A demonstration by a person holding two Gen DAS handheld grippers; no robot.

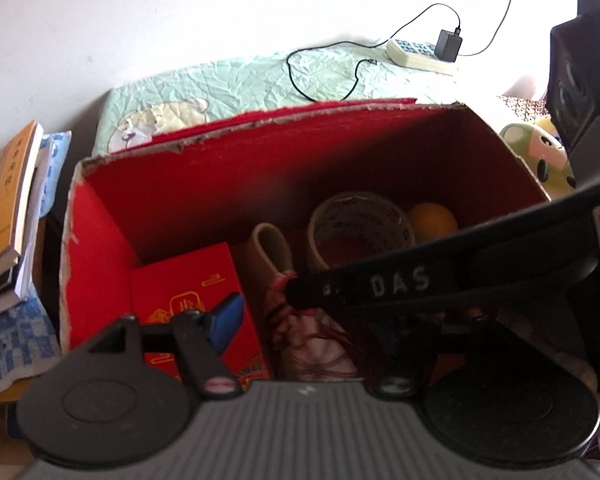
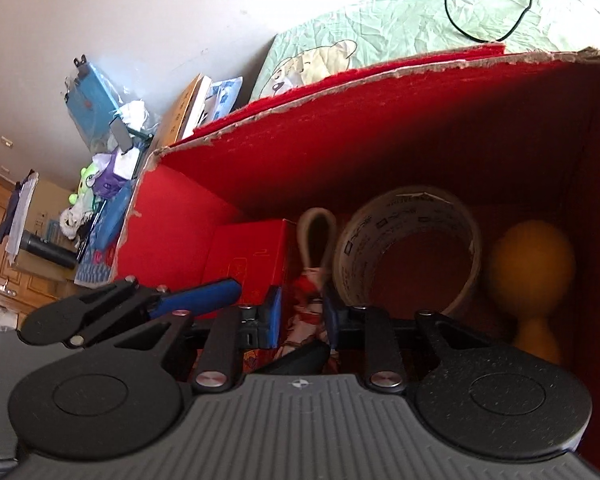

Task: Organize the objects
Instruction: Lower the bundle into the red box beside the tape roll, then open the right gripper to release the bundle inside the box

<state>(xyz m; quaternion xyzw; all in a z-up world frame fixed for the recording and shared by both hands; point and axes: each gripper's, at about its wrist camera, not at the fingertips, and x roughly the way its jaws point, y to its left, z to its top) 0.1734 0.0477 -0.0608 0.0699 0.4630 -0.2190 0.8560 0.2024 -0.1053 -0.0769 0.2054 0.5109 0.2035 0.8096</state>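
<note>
Right gripper (image 2: 300,316) pinches a red-patterned bundle (image 2: 306,312) inside the red box (image 2: 380,120); the left gripper's (image 1: 300,312) spread is unclear, its right finger hidden.

Both wrist cameras look steeply down into the red cardboard box (image 1: 228,184), close above its open top. The left view sits nearer the box's left wall; the right view hangs lower inside. Both share the tape roll (image 2: 408,248) and the box's far wall.
</note>
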